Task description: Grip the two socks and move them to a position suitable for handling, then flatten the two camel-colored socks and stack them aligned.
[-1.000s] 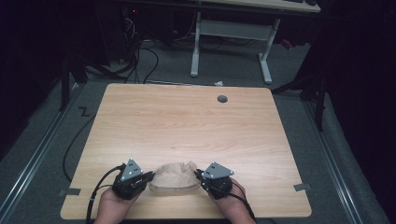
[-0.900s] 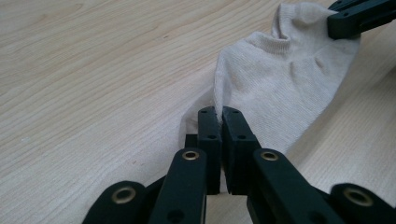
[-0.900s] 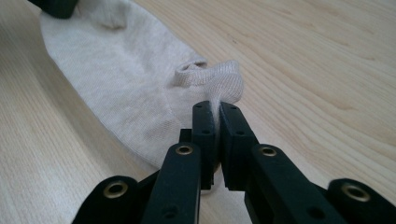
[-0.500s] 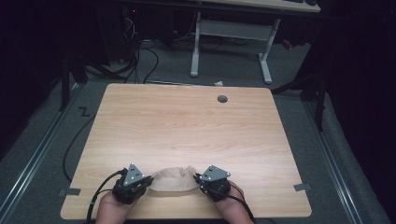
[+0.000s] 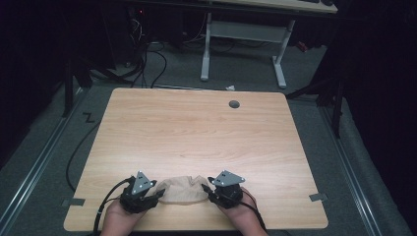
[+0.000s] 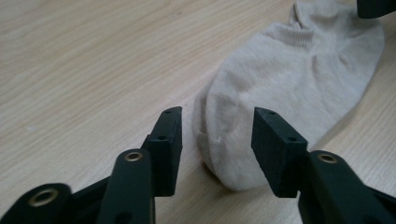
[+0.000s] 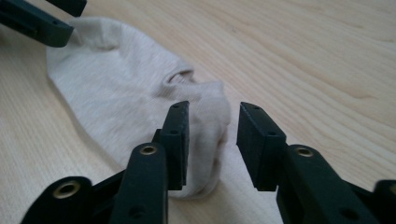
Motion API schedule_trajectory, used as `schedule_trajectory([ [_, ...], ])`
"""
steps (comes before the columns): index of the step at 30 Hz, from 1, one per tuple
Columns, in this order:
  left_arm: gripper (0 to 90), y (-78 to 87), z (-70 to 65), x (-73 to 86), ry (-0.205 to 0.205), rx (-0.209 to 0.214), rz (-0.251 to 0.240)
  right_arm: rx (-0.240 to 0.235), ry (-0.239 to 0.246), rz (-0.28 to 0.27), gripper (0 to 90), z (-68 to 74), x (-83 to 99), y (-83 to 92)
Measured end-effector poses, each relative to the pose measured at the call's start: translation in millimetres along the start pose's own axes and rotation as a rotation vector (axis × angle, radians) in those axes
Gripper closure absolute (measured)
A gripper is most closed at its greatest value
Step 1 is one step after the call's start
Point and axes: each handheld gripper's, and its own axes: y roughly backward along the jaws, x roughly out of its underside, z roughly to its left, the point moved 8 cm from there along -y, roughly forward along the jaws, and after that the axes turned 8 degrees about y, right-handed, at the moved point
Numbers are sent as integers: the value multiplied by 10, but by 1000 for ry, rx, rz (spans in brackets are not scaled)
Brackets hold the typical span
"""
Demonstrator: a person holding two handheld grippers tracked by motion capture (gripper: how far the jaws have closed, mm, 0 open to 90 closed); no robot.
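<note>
A beige sock (image 5: pixel 183 189) lies flat on the table (image 5: pixel 196 132). The left gripper (image 6: pixel 217 128) and right gripper (image 7: pixel 208 122) sit at opposite ends of the sock, jaws apart. Nothing looks gripped yet.

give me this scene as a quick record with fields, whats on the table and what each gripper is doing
surface: wooden table, with a round grommet hole near its far edge
item: beige sock, lying flat near the near edge
left gripper: open, jaws on either side of one end of the sock, not closed on it
right gripper: open, jaws at the other end of the sock, not closed on it
hands: one behind each gripper, at the near edge
</note>
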Motion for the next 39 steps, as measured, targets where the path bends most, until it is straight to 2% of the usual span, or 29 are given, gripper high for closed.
schedule_trajectory([
  [3,505,29,48,-43,17,-1,-26,50,-12,-37,585,-114,-22,30],
  [7,489,76,197,-101,44,-18,-59,118,-59,-63,547,-334,8,86],
  [9,487,101,304,-127,55,-43,-79,146,-75,-63,542,-450,56,114],
  [12,485,134,523,-130,57,-107,-90,196,-109,-60,535,-632,147,167],
  [14,482,146,643,-119,74,-135,-92,228,-135,-51,534,-775,223,214],
  [16,480,155,764,-100,98,-160,-93,254,-141,-43,533,-878,280,244],
  [19,479,178,903,-76,131,-180,-90,298,-149,-21,530,-1042,393,286],
  [23,480,170,1028,-34,166,-192,-84,325,-178,-2,531,-1206,514,319],
  [26,483,129,1107,17,174,-208,-58,343,-202,3,531,-1291,560,328],
  [30,485,119,1149,39,192,-214,-50,357,-223,15,531,-1363,617,336],
  [35,484,172,1112,16,169,-215,-59,358,-217,13,532,-1332,609,363],
  [39,484,206,1099,23,172,-207,-63,358,-208,14,531,-1308,588,346],
])
